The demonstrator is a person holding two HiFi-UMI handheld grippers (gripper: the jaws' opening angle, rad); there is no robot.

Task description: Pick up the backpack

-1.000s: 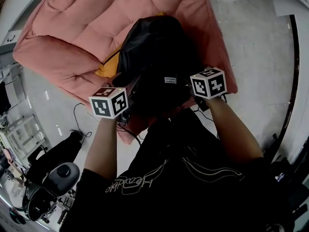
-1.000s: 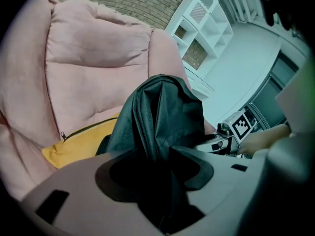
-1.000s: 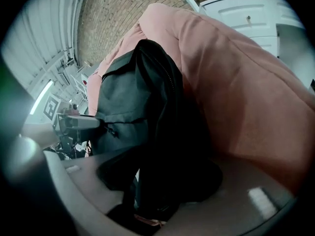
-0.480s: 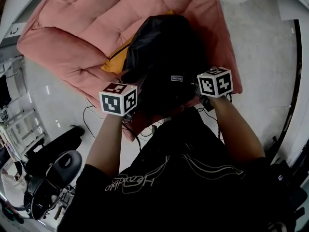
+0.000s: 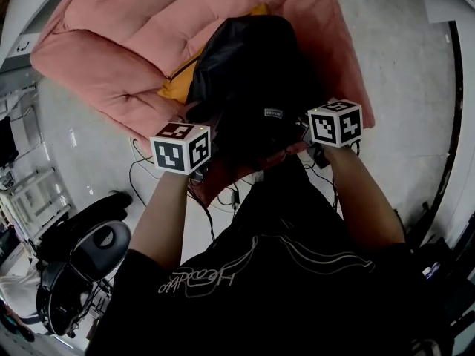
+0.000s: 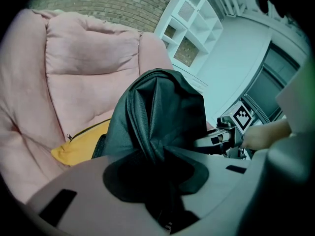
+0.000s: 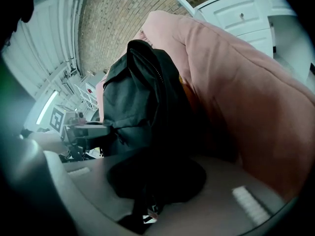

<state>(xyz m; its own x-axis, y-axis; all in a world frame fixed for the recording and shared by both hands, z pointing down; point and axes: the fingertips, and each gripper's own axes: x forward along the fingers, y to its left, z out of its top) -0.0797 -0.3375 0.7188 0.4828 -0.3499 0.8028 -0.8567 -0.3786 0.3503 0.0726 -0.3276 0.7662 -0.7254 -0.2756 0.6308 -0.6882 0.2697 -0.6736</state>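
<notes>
The black backpack (image 5: 249, 73) lies on a pink armchair (image 5: 126, 43), its near end toward me. A yellow piece (image 5: 177, 89) sticks out under its left side. My left gripper (image 5: 208, 143) is at the backpack's near left corner. Its jaws are closing, with a bunched fold of black backpack fabric (image 6: 157, 132) pinched between them. My right gripper (image 5: 304, 130) is at the near right corner. It too is closing, with dark backpack fabric (image 7: 155, 171) squeezed between its jaws. Each gripper shows in the other's view, the right gripper (image 6: 216, 137) and the left gripper (image 7: 91, 128).
Cables (image 5: 223, 197) trail on the grey floor below the armchair's front edge. A black office chair (image 5: 74, 273) stands at lower left. White shelves (image 6: 189, 28) and a white cabinet (image 7: 241, 14) line a brick wall behind the armchair.
Both marker cubes have shifted slightly up and to the right in the head view, closer against the backpack's near end. The backpack's near edge looks a little more gathered.
</notes>
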